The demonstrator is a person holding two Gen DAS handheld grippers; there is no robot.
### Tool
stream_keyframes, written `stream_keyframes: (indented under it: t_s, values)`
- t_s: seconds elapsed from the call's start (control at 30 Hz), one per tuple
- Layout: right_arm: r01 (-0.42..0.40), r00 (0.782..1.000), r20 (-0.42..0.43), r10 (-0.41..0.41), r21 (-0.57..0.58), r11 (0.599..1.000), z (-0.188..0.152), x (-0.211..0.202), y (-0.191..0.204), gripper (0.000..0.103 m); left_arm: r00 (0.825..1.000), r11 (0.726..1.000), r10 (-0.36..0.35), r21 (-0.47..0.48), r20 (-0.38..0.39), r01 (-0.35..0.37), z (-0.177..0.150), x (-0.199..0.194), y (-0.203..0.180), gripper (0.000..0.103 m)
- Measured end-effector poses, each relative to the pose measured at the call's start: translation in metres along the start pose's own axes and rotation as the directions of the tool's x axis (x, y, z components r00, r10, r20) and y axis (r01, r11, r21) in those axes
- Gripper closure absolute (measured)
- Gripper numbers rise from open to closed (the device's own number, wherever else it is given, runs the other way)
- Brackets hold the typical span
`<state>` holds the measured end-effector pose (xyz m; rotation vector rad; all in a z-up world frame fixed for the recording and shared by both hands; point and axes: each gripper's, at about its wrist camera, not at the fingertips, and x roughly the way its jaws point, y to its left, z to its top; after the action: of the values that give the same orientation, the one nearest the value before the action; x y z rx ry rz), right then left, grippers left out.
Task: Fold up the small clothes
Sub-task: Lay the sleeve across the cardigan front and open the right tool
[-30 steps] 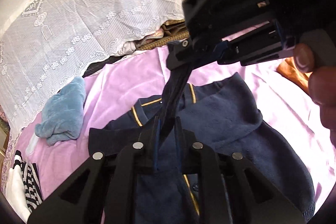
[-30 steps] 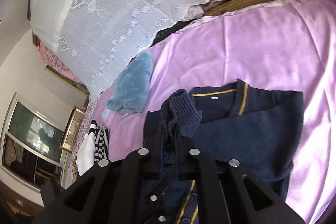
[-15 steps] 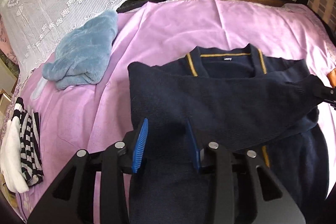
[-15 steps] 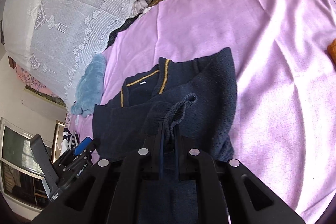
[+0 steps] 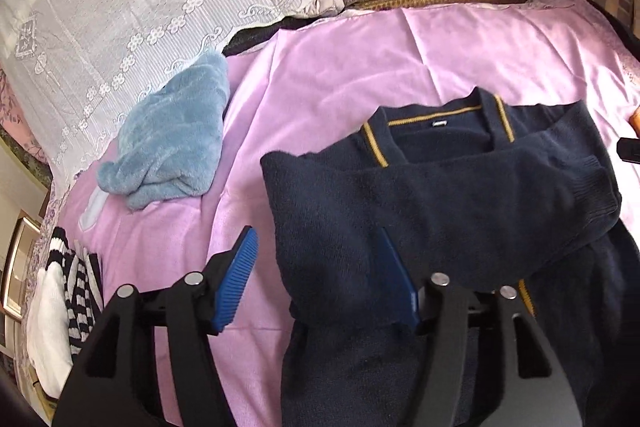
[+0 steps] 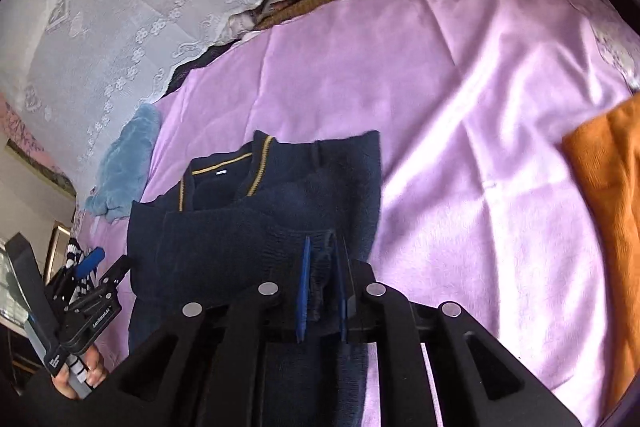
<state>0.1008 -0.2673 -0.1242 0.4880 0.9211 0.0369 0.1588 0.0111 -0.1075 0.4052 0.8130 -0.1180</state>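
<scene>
Left jaws opening, right jaws parting on the cuff.
Left gripper [image 5: 320, 275] stands wide, pads clear of the navy cardigan [image 5: 440, 211] at centre frame; right gripper [image 6: 322, 291], nearly together, pinches its ribbed cuff [image 6: 320, 267] on the pink sheet [image 6: 460, 107].

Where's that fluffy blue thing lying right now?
The fluffy blue garment lies on the pink sheet, left of the navy cardigan in the left wrist view, beside the lace curtain.

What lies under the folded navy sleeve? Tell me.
Under the navy sleeve lies the cardigan's body, its yellow-trimmed collar showing beyond it. The chest beneath is covered, so buttons cannot be seen.
</scene>
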Motion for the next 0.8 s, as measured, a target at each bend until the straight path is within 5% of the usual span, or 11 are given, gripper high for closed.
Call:
stream_keyframes:
  t_s: [0.2, 0.33, 0.37, 0.47, 0.8]
  values:
    - [-0.049, 0.998, -0.043, 0.045, -0.096, 0.994, 0.003, 0.033, 0.044, 0.091, 0.998, 0.999, -0.032, 0.007, -0.055, 0.032, 0.013, 0.032, -0.016, 0.038]
    - [0.006, 0.996, -0.092, -0.013, -0.069, 0.998, -0.002, 0.057, 0.032, 0.092, 0.99, 1.0, -0.025, -0.019, -0.136, 0.022, 0.0, 0.064, -0.012, 0.034]
    - [0.003, 0.995, -0.104, -0.009, -0.053, 0.999, -0.004, 0.061, 0.024, 0.099, 0.991, 0.999, -0.031, -0.032, -0.129, 0.027, -0.003, 0.066, -0.009, 0.031]
    - [-0.042, 0.993, -0.113, 0.04, -0.01, 0.999, -0.005, 0.066, 0.008, 0.103, 0.993, 1.0, -0.014, -0.028, -0.116, 0.011, -0.005, 0.067, -0.007, 0.02]
    - [-0.013, 0.997, -0.081, 0.002, -0.138, 0.99, -0.015, 0.036, 0.04, 0.097, 0.994, 0.997, -0.075, -0.027, -0.079, 0.073, -0.007, 0.031, 0.001, 0.026]
